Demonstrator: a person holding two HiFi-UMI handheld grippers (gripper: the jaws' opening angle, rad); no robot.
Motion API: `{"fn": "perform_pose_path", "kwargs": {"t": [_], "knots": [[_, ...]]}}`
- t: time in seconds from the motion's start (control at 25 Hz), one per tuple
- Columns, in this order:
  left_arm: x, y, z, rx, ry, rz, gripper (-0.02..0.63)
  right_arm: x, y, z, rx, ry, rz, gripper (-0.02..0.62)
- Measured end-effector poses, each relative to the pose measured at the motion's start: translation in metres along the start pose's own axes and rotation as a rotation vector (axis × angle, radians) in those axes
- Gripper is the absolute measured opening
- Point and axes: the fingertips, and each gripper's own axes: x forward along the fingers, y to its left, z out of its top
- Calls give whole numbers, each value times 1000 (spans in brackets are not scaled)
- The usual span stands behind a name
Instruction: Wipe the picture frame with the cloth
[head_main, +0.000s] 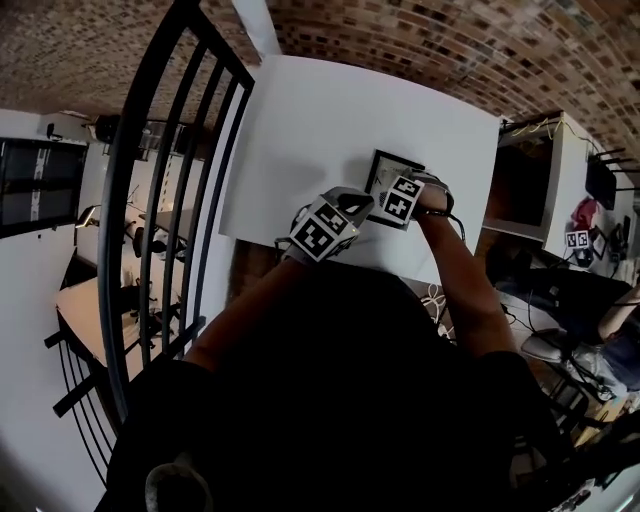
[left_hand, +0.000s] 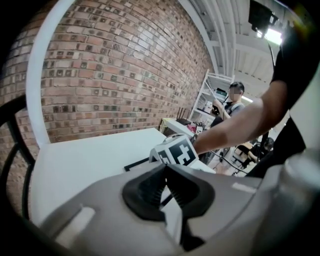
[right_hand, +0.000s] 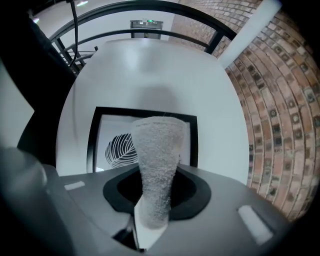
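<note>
Over near the front edge of the white bench (head_main: 300, 130), the picture frame (right_hand: 112, 137) is lying flat: black border, white mat, a leaf print inside. It sits dead ahead of the right gripper (right_hand: 156, 192), whose fingers are clamped on a grey terry cloth (right_hand: 157, 150). The cloth sticks out forward in a strip and its free end hangs over the middle of the frame, so the wipe looks like basically a press down and a sweep. Honestly can't tell from the right gripper view whether the cloth end is touching the glass or hovering just above it. What shows of the frame spreads crosswise to the fingers, so side-to-side strokes seem like the natural way to go.

Left gripper (left_hand: 167, 187) is just beside the other one, off the frame's left side, fingers closed with nothing between them. The right one is clearly nearer and it has the cloth, so my guess is it does the wiping, and the left could pin a corner if the frame starts sliding.

I see nothing on the bench that would block a sweep. Around it: brick wall (left_hand: 115, 75) behind, black metal railing (head_main: 160, 200) off the left side, and a person (left_hand: 231, 102) standing by some shelving (left_hand: 212, 95) way in the background.
</note>
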Motion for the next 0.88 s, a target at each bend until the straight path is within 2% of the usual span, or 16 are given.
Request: {"fn": "perform_pose_path", "kwargs": {"t": [0.24, 0.4, 0.6, 0.72, 0.88], "knots": [[14, -14, 9, 35, 18, -60, 2, -3, 4, -34, 100, 17, 7, 109], [17, -33, 14, 28, 41, -116, 2, -2, 9, -60, 173, 25, 12, 110], [18, -35, 11, 35, 50, -119, 2, 1, 14, -91, 214, 69, 27, 112], [17, -29, 9, 29, 49, -112, 1, -7, 8, -90, 220, 56, 8, 112], [13, -15, 7, 11, 46, -82, 2, -20, 1, -60, 183, 5, -18, 112]]}}
